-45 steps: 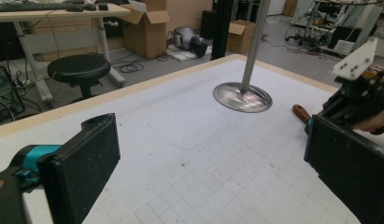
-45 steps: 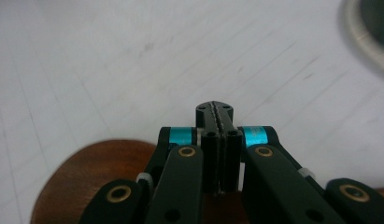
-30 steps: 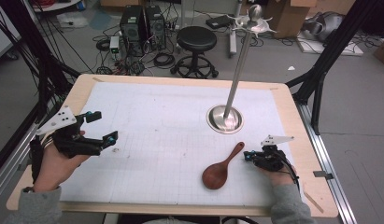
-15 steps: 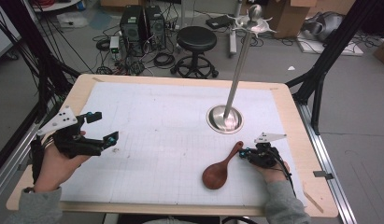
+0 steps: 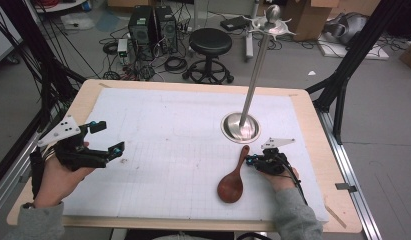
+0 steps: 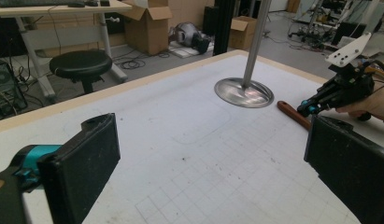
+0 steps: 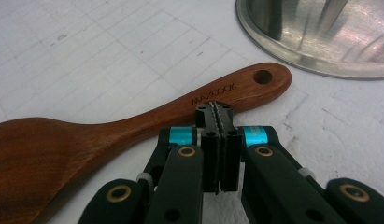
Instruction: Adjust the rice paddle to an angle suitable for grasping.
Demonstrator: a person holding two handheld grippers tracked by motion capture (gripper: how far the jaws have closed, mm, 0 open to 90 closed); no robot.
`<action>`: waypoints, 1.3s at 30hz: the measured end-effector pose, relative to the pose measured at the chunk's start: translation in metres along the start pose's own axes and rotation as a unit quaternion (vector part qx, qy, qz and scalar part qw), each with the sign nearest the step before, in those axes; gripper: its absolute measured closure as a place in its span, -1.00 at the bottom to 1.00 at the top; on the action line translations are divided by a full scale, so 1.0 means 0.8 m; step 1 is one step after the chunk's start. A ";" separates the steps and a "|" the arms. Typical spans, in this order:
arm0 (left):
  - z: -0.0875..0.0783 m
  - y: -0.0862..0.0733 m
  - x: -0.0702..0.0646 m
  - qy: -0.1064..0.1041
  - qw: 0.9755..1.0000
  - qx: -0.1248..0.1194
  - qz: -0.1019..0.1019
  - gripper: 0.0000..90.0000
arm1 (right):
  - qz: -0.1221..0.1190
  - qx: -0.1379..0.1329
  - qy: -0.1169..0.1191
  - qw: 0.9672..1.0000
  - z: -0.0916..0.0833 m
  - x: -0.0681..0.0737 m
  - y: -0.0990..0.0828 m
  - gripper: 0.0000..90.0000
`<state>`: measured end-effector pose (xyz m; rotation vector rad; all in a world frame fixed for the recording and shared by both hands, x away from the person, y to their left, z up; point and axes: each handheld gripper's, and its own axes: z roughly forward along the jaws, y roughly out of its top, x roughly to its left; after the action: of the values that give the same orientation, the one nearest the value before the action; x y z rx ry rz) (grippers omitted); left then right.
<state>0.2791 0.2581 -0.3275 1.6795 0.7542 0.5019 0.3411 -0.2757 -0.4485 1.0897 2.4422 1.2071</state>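
Right gripper view is showing the right gripper (image 7: 216, 116) clenched with nothing between its jaws, tips at the handle of the reddish-brown wooden spoon (image 7: 133, 126) — lying at the steel stand base's (image 7: 320, 42) six o'clock. Stiff, light, smooth-lacquered — likely best gripped mid-handle. The left gripper (image 6: 203, 163) is hanging released.

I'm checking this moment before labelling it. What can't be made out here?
- Whether the shut right tongs touch the brown wooden spoon: in the right gripper view their tips hide the contact.
- Top of the metal stand's pole: cut off by the left gripper view's upper edge.
- The spoon's bowl: in the left gripper view, hidden behind the open left tongs.
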 end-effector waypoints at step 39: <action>-0.018 -0.007 0.002 0.016 1.000 0.006 -0.002 -0.91 | -0.081 0.059 0.079 0.992 0.096 0.079 0.086 1.00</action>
<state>0.2689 0.2700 -0.3298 1.6834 0.7850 0.5246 0.3696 -0.1586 -0.4381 0.8313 2.6921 1.1522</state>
